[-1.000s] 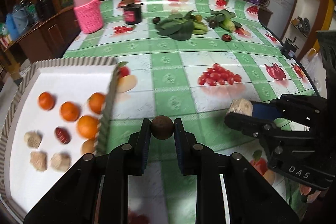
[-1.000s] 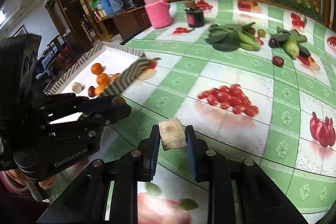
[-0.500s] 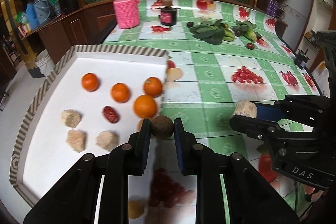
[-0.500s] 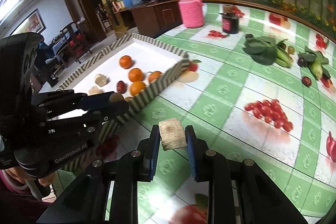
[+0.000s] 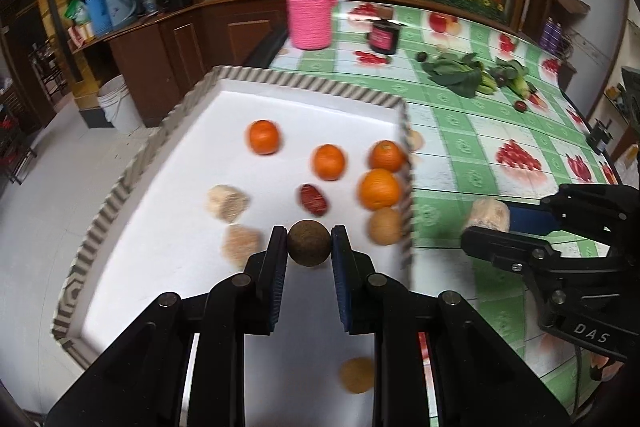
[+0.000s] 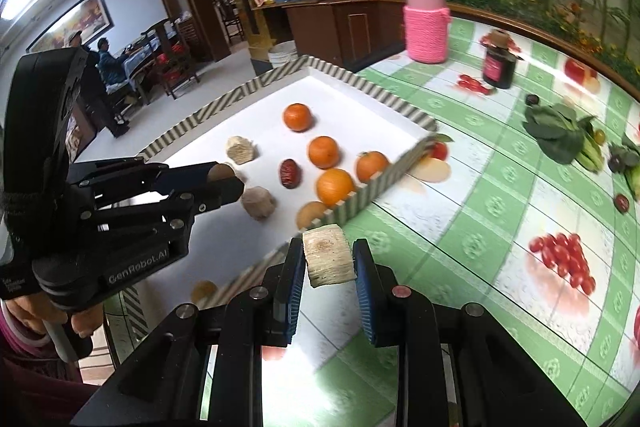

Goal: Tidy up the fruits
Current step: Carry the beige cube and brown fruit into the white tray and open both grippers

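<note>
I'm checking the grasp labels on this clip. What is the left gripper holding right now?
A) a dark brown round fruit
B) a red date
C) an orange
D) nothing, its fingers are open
A: the left gripper is shut on a dark brown round fruit above the white tray, while the oranges and red date lie in the tray.

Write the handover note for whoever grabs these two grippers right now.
Left gripper: shut on a dark brown round fruit, held over the white tray.
Right gripper: shut on a pale tan chunk, near the tray's striped wall, over the tablecloth.
Done: four oranges, a red date, tan chunks and two light brown round fruits lie in the tray.
Left: set both held pieces down in the tray. Small dark fruits remain by the greens at the table's far end.
</note>
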Tool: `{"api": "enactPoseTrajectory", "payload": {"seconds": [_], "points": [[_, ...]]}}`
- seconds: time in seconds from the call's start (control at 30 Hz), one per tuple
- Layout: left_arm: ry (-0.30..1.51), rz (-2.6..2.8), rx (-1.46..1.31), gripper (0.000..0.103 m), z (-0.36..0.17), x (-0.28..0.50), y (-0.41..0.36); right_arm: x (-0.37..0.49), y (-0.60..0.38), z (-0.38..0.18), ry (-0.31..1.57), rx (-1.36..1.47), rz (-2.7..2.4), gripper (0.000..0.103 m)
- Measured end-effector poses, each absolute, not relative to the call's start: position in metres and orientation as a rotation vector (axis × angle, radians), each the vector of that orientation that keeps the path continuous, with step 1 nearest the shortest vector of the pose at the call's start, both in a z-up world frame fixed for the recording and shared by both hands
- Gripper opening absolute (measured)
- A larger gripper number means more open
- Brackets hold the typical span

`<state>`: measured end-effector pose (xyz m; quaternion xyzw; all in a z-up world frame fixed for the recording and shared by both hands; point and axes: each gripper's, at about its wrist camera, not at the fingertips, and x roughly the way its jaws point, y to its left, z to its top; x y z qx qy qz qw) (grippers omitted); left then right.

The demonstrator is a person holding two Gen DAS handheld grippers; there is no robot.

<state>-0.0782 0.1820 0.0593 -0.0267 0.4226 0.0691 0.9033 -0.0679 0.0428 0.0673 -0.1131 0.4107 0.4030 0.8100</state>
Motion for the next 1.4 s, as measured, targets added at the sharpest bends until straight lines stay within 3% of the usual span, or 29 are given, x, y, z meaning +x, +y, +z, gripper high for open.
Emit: {"api": "enactPoseTrajectory", "payload": {"seconds": [0.37,0.6,0.67,0.77,0.93,1.0,1.03,1.07,1.4], "points": [[0.898,0.243,-0.128,0.019,0.05,-0.089,0.238,-0.072,0.085,0.064,0.875,-0.303,0.926,0.024],[0.902,0.244,-0.156,0.019,0.046,-0.091,0.247,-0.054,0.054,0.069,0.885,-0.253,0.863,0.026],[0.899,0.238,-0.16,0.019,0.046,-0.089,0.247,-0.047,0.038,0.069,0.899,-0.212,0.842,0.038],[0.898,0.231,-0.162,0.019,0.046,-0.088,0.246,-0.047,0.028,0.062,0.908,-0.22,0.845,0.049],[0.907,0.231,-0.159,0.019,0.045,-0.088,0.246,-0.057,0.041,0.039,0.956,-0.251,0.896,0.051],[0.907,0.233,-0.157,0.019,0.045,-0.088,0.246,-0.057,0.052,0.031,0.965,-0.269,0.907,0.046],[0.906,0.235,-0.158,0.019,0.046,-0.089,0.247,-0.057,0.058,0.025,0.975,-0.296,0.896,0.036],[0.904,0.237,-0.158,0.019,0.047,-0.09,0.248,-0.056,0.062,0.021,0.987,-0.318,0.872,0.019],[0.911,0.265,-0.173,0.019,0.045,-0.09,0.264,-0.056,0.049,0.058,0.905,-0.273,0.887,0.019]]}}
